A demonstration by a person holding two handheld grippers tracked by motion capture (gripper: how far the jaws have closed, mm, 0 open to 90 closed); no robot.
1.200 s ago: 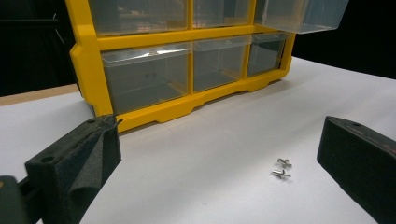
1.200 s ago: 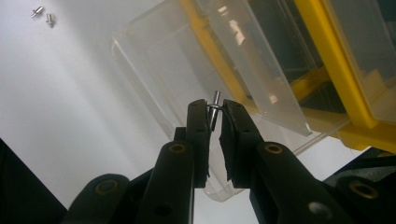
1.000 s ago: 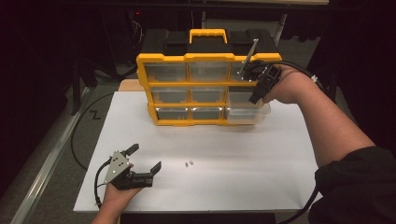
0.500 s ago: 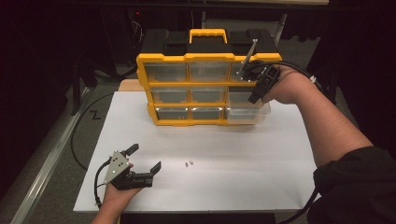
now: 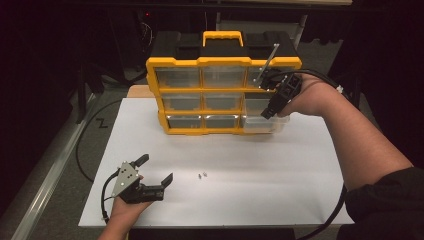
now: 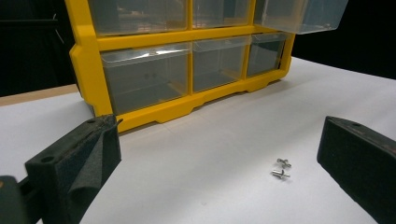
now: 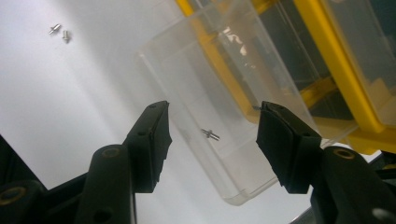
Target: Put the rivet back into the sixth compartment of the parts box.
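right gripper (image 7: 212,133) jaws just opened, held above pulled-out drawer (image 7: 233,116) | screw (image 7: 210,134) seen in drawer, blurred | drawer edge cut off

My desk (image 5: 300,165), white-topped, bearing a yellow drawer cabinet (image 5: 220,95) at the back and two small screws (image 5: 202,175) nearer me.

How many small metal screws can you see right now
3. Two screws lie side by side on the white table, ahead of the left gripper. One screw lies in the pulled-out clear drawer below the right gripper. Closed drawers may hide more.
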